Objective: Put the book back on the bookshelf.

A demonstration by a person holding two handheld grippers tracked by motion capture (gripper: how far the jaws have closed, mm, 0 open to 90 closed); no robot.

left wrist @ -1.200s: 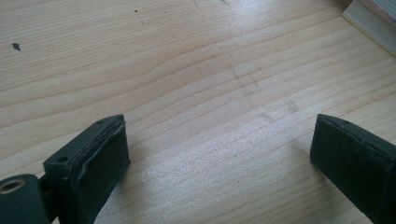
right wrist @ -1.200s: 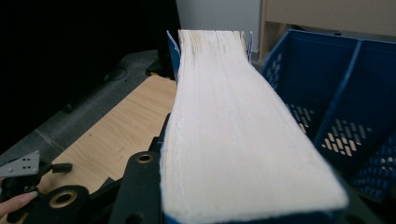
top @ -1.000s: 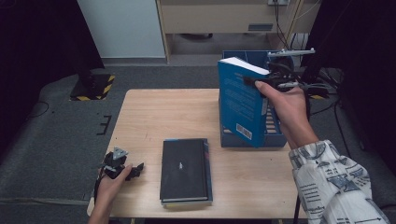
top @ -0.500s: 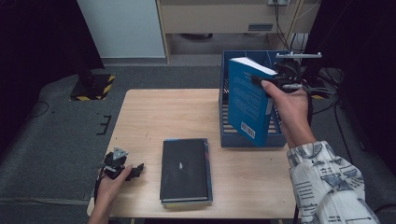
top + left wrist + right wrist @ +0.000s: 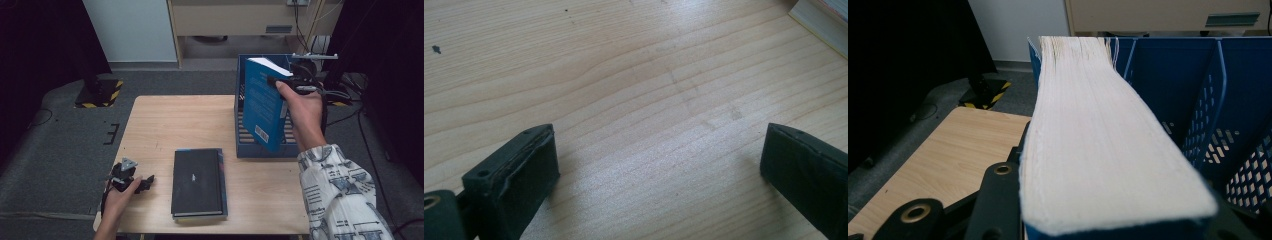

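1. Pale wood makes up the table [image 5: 165,125], which stands on grey carpet with a white panel and a beige cabinet behind it.
2. At the table's far right corner sits a blue file rack [image 5: 240,107] with perforated dividers, open at the top.
3. The right gripper [image 5: 280,82] is clamped on a blue book [image 5: 262,107], its jaws pressing both covers near the upper edge.
4. That book hangs upright but tilted, its lower corner down at the rack's front wall and its white page edges turned up and away from the person.
5. From the right gripper view, the page block [image 5: 1098,145] runs straight out between the jaws, with the rack's dividers [image 5: 1210,100] just to its right.
6. A patterned sleeve [image 5: 340,195] covers the right forearm, which reaches over the table's near right edge.
7. The left gripper [image 5: 142,182] rests at the table's near left corner, jaws spread wide with nothing between them, only bare wood beneath.
8. A black book [image 5: 197,182] lies flat near the table's front edge, between the left gripper and the rack, well apart from the blue book.
9. The black book's corner [image 5: 819,22] shows in the left gripper view at the top right.
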